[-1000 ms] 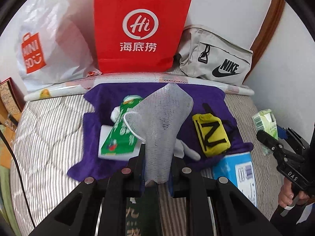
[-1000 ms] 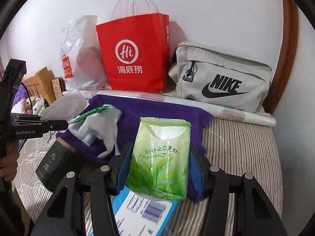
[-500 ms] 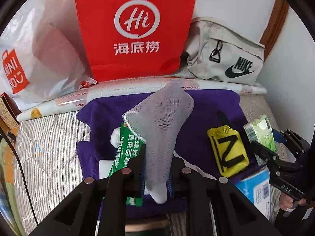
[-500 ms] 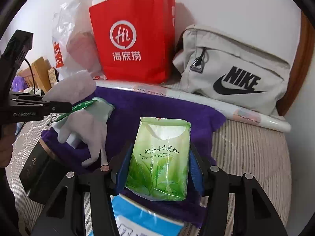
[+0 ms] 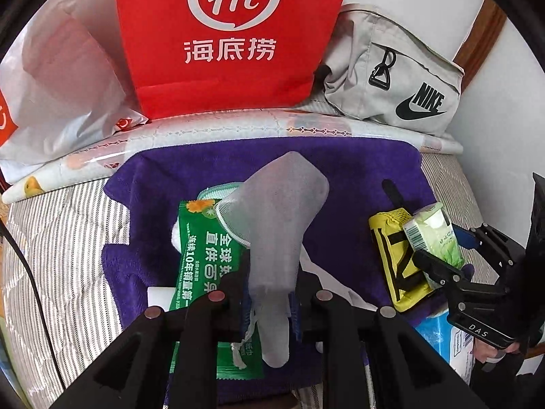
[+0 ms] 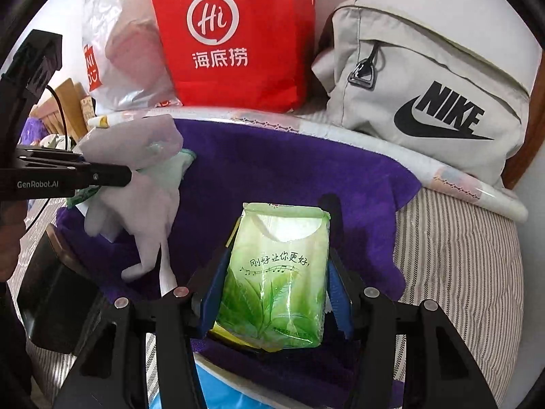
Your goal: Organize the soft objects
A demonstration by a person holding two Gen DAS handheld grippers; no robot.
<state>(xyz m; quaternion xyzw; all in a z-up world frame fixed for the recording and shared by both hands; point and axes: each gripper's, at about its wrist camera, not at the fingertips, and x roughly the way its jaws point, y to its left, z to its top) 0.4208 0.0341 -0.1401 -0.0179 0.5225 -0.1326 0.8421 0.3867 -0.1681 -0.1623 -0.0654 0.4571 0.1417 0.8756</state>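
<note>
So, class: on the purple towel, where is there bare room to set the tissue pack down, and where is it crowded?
Bare purple towel lies along its back, bordered by the printed roll and, to the right, striped bedding. The left is crowded with the white glove and green packet; a yellow pouch lies under the tissue pack.

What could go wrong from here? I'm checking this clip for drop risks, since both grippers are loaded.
The grey sock is pinched near one end by the left gripper, so its loose part could snag the green packet below. The right gripper holds the slick tissue pack by its sides; it could slip onto the purple towel.
</note>
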